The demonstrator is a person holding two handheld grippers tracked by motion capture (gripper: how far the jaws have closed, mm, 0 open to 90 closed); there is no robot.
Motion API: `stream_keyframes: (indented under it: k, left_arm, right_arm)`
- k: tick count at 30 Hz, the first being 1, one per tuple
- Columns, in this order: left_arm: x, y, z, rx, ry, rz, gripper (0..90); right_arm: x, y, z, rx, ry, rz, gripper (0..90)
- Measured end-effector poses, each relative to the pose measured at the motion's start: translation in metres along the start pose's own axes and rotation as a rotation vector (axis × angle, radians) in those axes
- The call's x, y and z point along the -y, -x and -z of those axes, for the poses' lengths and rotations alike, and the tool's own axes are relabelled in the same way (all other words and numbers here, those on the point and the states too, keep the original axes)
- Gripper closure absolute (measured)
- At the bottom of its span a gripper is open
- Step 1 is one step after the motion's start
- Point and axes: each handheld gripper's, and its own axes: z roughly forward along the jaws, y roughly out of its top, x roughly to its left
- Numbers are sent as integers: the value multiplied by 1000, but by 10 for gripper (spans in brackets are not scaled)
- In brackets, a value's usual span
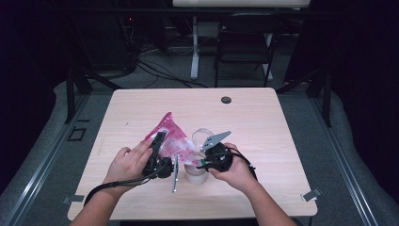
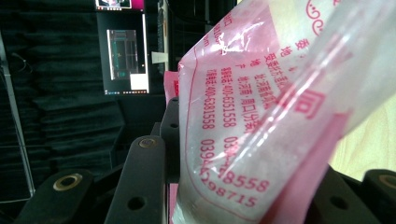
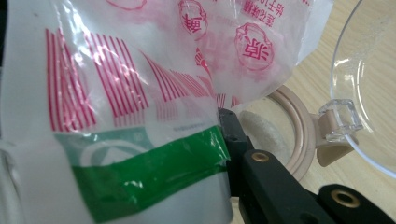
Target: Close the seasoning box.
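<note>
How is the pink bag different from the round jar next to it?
The pink bag is soft and crinkly, printed with red writing; the jar is stiff and plain beige, with a clear lid flipped open. The bag is held up by both tongs, left and right; the jar stands on the table. Both seem to hold something white and grainy.

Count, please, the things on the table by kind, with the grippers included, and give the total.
Grippers: 2, the left gripper and the right gripper
Pink-printed plastic bags: 1, the bag, held by both grippers
Jars: 1, the jar, its clear lid hinged open
Round dark table caps: 1, the cap
Total: 5
</note>
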Motion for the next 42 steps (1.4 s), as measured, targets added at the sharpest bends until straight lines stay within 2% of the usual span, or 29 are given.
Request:
stream_keyframes:
  k: [13, 23, 29, 33, 36, 42]
  left_arm:
    - [5, 6, -3, 2, -9, 47, 665]
    - [10, 12, -3, 13, -11, 148, 663]
    - [14, 19, -4, 42, -13, 237, 658]
    - [16, 24, -4, 49, -18, 285, 658]
    - [18, 28, -4, 47, -16, 337, 661]
    - [20, 34, -4, 65, -23, 363, 662]
  right_arm:
    - [-2, -2, 2, 1, 9, 8, 900]
    - [-3, -3, 4, 5, 24, 5, 900]
    - [-3, -4, 4, -1, 44, 0, 900]
    - [-4, -6, 5, 1, 46, 7, 900]
    - [-5, -7, 4, 2, 50, 11, 900]
    - [-5, -8, 3, 8, 49, 13, 900]
